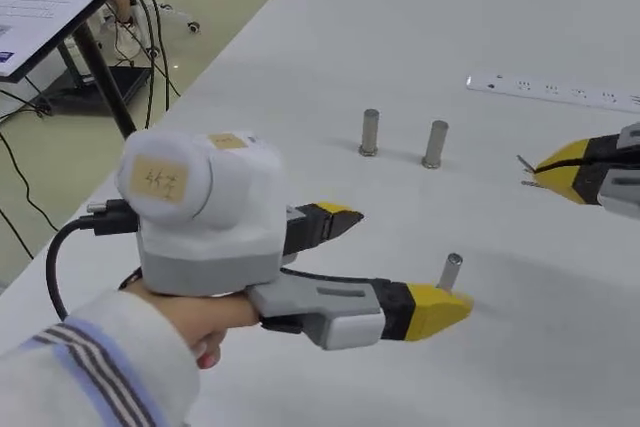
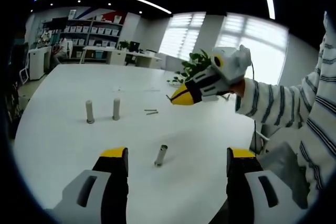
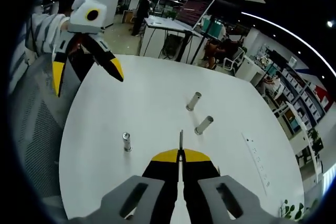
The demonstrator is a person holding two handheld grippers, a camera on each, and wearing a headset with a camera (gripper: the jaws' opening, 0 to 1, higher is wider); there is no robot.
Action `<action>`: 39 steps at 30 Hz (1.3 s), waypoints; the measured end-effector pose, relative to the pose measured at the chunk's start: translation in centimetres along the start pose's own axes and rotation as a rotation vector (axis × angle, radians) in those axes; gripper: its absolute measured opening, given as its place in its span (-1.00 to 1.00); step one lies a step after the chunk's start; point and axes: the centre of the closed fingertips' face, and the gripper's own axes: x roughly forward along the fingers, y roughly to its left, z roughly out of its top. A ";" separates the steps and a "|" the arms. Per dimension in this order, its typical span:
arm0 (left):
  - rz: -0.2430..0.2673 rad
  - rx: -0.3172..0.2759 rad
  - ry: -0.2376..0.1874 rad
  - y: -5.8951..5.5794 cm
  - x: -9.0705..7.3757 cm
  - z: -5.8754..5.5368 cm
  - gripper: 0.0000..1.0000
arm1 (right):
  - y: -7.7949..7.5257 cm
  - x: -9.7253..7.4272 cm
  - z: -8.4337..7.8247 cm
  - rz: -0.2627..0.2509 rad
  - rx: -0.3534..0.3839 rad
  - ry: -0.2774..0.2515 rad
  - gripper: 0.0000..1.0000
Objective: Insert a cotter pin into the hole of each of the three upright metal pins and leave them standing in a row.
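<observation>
1. Three metal pins stand upright on the white bench (image 1: 300,77). The far-left pin (image 1: 370,132) and the far-right pin (image 1: 435,144) stand side by side farther out. The near pin (image 1: 451,272) stands well apart from them, closer to the person.
2. The left gripper (image 1: 400,262), held in a hand (image 1: 190,322), hovers low over the bench. Its fingers are spread wide and hold nothing.
3. In the head view the near pin rises just beyond the yellow tip of one left finger, and that tip hides the pin's foot. In the left gripper view the near pin sits ahead in the gap between the two open fingers (image 2: 113,156), touching neither.
4. The right gripper (image 1: 545,172) hangs in the air to the right. Its fingers are pressed together on a cotter pin (image 1: 525,172), whose thin legs stick out past the yellow tips toward the far pins.
5. Two loose cotter pins (image 2: 150,112) lie flat on the bench, just beside the far pair.
6. A white power strip (image 1: 550,90) lies near the bench's far edge.
</observation>
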 end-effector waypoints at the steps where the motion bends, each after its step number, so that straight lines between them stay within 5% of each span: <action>1: -0.002 0.000 -0.002 0.0 0.1 0.1 0.46 | 0.2 -0.2 0.2 -0.004 -0.003 -0.005 -1.00; 13: -0.016 -0.056 -0.016 0.0 1.5 0.9 0.16 | 3.7 -2.1 1.7 -0.035 -0.048 -0.045 -1.00; 30: -0.066 -0.149 -0.041 -0.9 3.1 1.7 -0.23 | 7.2 -1.9 2.6 -0.051 -0.094 -0.073 -1.00; 39: -0.073 -0.177 -0.022 -1.2 3.2 1.0 -0.50 | 8.9 -1.4 2.9 -0.031 -0.146 -0.063 -1.00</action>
